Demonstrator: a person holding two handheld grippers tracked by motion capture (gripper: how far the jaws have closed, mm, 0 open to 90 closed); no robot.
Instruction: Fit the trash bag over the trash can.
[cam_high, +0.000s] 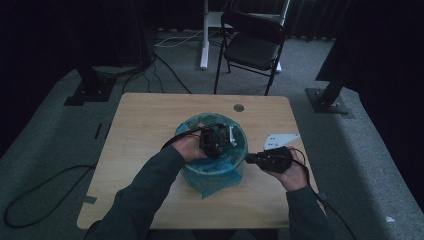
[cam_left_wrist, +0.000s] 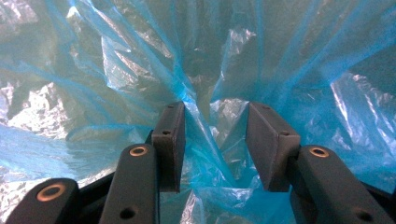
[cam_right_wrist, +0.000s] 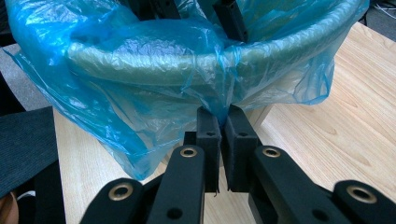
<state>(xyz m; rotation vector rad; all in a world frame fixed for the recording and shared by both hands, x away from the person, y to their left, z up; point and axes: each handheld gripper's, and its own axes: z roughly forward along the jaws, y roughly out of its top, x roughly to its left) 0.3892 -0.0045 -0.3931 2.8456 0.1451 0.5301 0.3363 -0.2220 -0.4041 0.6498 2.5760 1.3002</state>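
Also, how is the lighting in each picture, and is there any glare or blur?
High view: dim and dark, the round bin lined with a blue plastic bag lacks detail. Left gripper view: bright, with white glare patches on the crinkled plastic, and the jaws are slightly soft. Right gripper view: well lit, the light wooden table is sharp, with mild sheen on the bag.

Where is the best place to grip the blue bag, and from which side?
Probably the loose blue bag skirt hanging outside the bin rim, approached from the table side. It gathers into thin folds there; the right gripper already pinches one such fold.
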